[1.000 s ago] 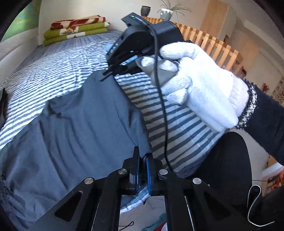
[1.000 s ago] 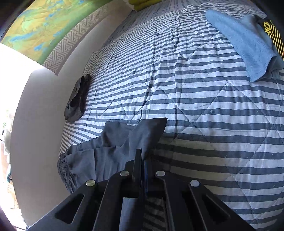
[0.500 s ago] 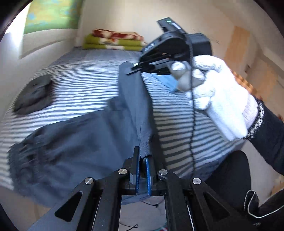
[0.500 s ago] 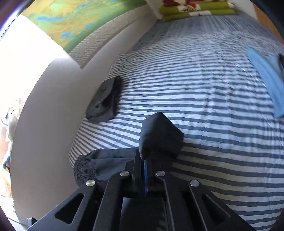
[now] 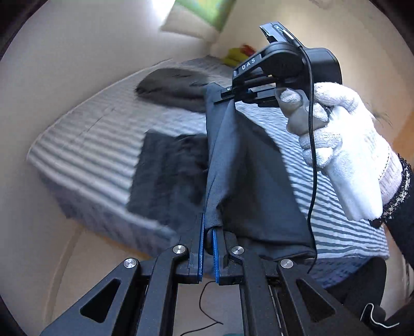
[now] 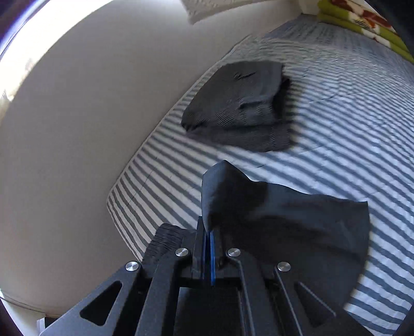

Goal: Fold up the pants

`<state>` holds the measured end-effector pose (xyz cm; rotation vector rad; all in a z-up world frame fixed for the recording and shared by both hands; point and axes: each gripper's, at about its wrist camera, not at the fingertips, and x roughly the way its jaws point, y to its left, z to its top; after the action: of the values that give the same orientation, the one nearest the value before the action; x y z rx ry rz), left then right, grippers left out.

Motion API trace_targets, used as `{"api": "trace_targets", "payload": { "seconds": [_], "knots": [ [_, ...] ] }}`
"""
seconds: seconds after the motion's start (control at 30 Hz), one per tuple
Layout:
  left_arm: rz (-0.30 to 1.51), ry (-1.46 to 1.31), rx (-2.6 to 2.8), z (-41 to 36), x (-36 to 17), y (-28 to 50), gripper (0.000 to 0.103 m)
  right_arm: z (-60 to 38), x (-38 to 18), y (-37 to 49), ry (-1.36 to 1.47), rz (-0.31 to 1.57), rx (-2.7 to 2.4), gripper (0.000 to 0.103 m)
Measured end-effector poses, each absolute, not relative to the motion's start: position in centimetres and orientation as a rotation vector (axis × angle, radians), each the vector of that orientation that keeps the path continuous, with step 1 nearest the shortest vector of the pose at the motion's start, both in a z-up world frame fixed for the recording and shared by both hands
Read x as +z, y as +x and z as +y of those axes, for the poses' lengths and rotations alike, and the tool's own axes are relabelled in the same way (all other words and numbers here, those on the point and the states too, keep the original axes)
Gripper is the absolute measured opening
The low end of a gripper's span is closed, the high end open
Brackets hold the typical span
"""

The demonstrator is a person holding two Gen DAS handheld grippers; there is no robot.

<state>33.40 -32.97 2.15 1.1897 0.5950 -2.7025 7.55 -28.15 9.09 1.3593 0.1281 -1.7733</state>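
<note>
Two hand-held grippers lifted dark grey pants (image 5: 233,165) above a bed (image 5: 98,134) with a blue-and-white striped cover. The left gripper (image 5: 208,232) was clamped on one edge of the cloth, its blue pads (image 5: 199,248) pinching the fabric between them. The right gripper (image 5: 226,94), held in a white-gloved hand (image 5: 344,155), was clenched on the opposite edge, so the cloth hung stretched between the two. From the right wrist view, the right gripper (image 6: 209,232) had a peak of fabric rising from its closed tips, and the rest of the pants (image 6: 297,232) draped down to the right onto the cover. Part of the pants lay bunched on the bed below, though motion blur made its shape unclear. A separate folded dark garment (image 6: 240,106) sat further up the bed (image 6: 349,90) near the wall (image 6: 90,116). Green blankets (image 6: 362,23) were stacked at the far end
</note>
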Motion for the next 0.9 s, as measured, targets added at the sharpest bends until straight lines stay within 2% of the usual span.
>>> {"api": "trace_targets", "payload": {
  "seconds": [0.2,0.27,0.37,0.4,0.43,0.53,0.63,0.73,0.9],
  "knots": [
    [0.694,1.215,-2.636,-35.0,-1.1,34.7,0.005,-32.0,6.0,9.6,1.376,0.221,-1.723,0.002],
    [0.704,1.214,-2.628,-35.1,-1.5,35.0,0.006,-32.7,5.9,9.8,1.375,0.245,-1.675,0.007],
    [0.694,1.261,-2.616,-35.3,-1.4,35.0,0.022,-30.7,7.7,8.3,1.35,0.144,-1.614,0.013],
    [0.668,1.257,-2.609,-35.3,-1.2,35.3,0.035,-29.1,8.7,7.7,1.326,0.105,-1.62,0.021],
    [0.647,1.23,-2.603,-35.4,-0.7,35.7,0.039,-26.9,10.0,7.0,1.293,0.059,-1.636,0.028],
    [0.641,1.173,-2.621,-35.7,1.3,36.2,0.039,-19.3,12.5,5.4,1.234,-0.065,-1.69,0.03],
    [0.535,1.149,-2.65,-35.1,3.5,34.6,0.039,-11.5,12.5,5.0,1.246,-0.175,-1.751,0.03],
    [0.467,1.192,-2.678,-34.4,4.4,31.1,0.039,-5.0,9.8,7.0,1.277,-0.188,-1.805,0.03],
    [0.378,1.321,-2.699,-32.0,4.4,24.2,0.039,-2.0,3.0,12.3,1.392,-0.145,-1.756,0.03]
  ]
}}
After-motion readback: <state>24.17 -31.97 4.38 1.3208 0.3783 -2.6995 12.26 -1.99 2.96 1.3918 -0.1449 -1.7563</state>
